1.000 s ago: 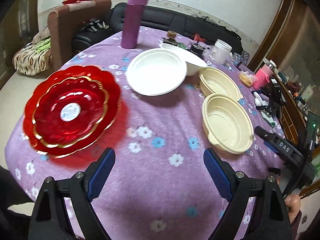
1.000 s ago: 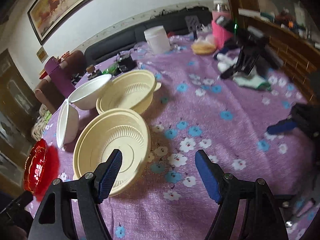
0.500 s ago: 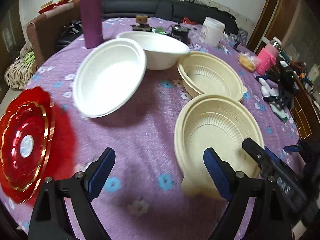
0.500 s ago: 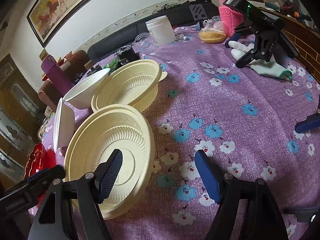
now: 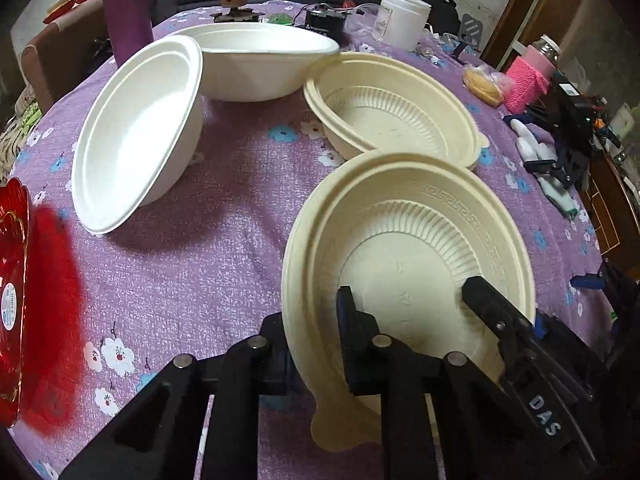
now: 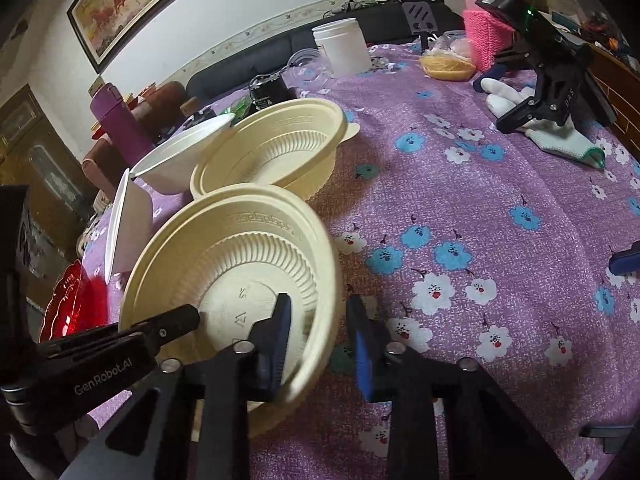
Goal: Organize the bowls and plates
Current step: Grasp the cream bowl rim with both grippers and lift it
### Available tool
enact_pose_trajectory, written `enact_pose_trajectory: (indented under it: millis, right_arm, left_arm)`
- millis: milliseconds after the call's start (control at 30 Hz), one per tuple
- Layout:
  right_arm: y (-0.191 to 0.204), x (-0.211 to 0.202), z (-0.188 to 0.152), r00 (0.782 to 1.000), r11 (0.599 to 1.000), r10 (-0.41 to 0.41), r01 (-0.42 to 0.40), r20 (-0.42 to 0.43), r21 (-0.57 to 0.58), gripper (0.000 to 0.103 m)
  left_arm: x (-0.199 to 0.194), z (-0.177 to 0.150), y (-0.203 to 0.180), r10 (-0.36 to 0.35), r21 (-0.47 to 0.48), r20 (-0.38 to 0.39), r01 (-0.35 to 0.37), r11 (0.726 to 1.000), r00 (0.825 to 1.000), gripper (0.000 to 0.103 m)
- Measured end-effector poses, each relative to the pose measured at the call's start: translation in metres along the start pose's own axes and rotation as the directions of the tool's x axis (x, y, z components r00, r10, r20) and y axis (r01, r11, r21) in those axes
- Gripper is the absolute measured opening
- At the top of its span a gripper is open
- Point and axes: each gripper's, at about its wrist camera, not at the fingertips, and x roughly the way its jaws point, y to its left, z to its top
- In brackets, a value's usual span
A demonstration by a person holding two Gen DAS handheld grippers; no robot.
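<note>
Both my claws have just closed on the near bowl: left claw and right claw pinch opposite rims. It's ready to lift and stack.

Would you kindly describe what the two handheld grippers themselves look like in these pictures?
Both are black scissor-style frames with silver pivot bolts. The right gripper has blue ribbed finger pads. The left gripper carries white "GenRobot.AI" lettering, seen from the right wrist view. No sleeves or cables show.
</note>
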Motion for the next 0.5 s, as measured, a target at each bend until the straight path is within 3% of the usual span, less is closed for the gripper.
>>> enact_pose_trajectory:
  millis: [500]
  right_arm:
    - [0.044, -0.046, -0.015, 0.999, 0.994, 0.027, -0.022, 0.044, -0.111, 0.02]
  left_arm:
    - [-0.075, -0.034, 0.014, 0.013, -0.006, 0.094, -0.013, 1.0, 0.995, 0.016]
